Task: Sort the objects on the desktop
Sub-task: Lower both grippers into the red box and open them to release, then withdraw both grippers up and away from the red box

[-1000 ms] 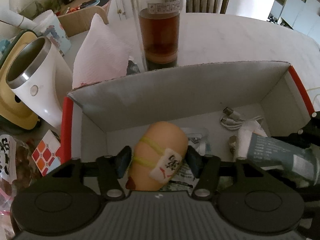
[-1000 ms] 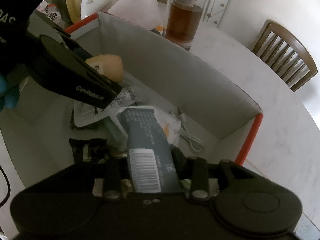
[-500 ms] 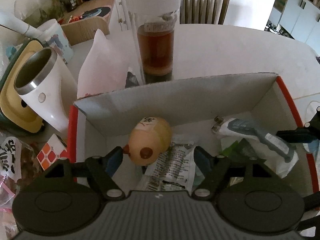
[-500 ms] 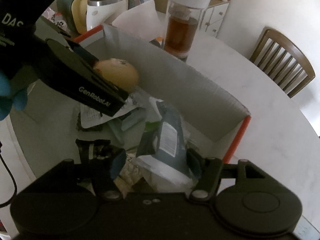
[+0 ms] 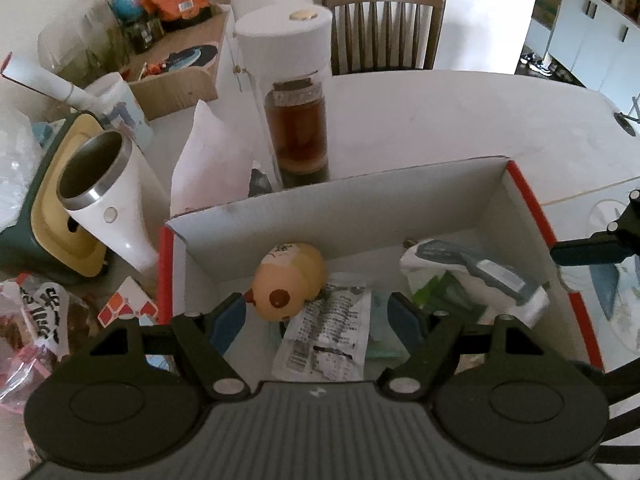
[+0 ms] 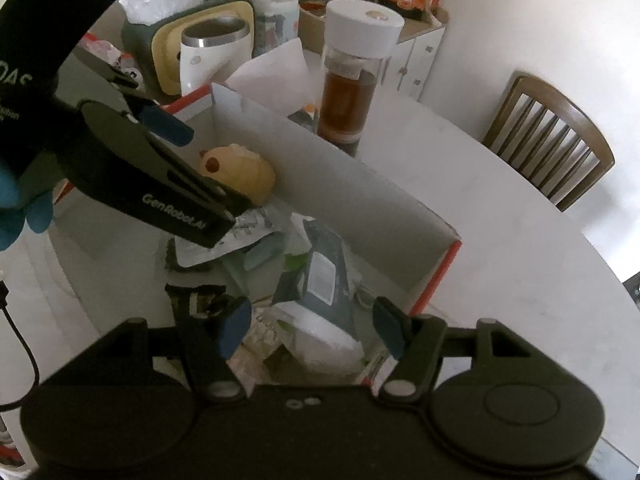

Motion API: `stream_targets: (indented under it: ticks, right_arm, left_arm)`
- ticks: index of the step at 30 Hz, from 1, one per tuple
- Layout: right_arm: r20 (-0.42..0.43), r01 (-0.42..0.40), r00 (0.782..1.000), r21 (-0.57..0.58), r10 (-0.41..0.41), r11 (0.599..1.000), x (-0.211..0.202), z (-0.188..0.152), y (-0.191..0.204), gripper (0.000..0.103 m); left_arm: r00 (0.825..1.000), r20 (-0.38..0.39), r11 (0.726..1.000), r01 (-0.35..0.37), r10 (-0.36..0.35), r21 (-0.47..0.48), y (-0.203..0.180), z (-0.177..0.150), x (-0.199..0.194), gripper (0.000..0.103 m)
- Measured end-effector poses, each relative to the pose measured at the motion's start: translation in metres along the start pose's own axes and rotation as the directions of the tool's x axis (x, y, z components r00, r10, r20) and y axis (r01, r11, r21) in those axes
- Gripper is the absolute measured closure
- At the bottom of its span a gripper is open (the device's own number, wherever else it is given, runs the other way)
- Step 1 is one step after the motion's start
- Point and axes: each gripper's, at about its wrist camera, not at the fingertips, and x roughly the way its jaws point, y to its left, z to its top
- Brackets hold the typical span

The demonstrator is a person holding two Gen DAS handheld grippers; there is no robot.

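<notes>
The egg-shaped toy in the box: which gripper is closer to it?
Left. The left gripper hangs just above the egg-shaped toy, open. The right gripper is over the grey pouch, further along the box.

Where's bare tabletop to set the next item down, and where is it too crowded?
Free: the white table beyond the box, between the tea bottle and the chair. Crowded: left of the box, around the white mug, napkin and puzzle cube. The box floor is nearly covered.
</notes>
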Motion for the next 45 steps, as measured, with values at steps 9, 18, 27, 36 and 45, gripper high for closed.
stream_targets:
  ticks: [9, 18, 27, 36, 45]
  right_arm:
    - [0.046, -0.019, 0.999, 0.002, 0.019, 1.000, -0.027, -0.009, 0.006, 0.036]
    - [0.078, -0.047, 0.996, 0.015, 0.046, 0.999, -0.053, -0.025, 0.011, 0.036]
    - [0.107, -0.049, 0.993, 0.010, 0.048, 0.999, -0.074, -0.043, 0.018, 0.035]
    - [0.140, -0.035, 0.990, 0.032, 0.030, 0.999, -0.089, -0.058, 0.019, 0.031]
    - [0.186, -0.011, 0.983, 0.072, -0.003, 0.997, -0.106, -0.084, 0.014, 0.024]
  left_arm:
    - [0.998, 0.053, 1.000, -0.014, 0.014, 0.001, -0.007, -0.014, -0.032, 0.026]
    - [0.993, 0.118, 0.999, 0.011, -0.006, -0.041, -0.011, -0.041, -0.068, 0.026]
    - [0.983, 0.185, 0.999, 0.020, -0.011, -0.047, -0.021, -0.064, -0.098, 0.018]
    - [0.974, 0.226, 0.997, 0.037, -0.022, -0.063, -0.027, -0.083, -0.112, 0.000]
    - [0.959, 0.282, 0.996, 0.036, -0.013, -0.078, -0.033, -0.100, -0.126, 0.000]
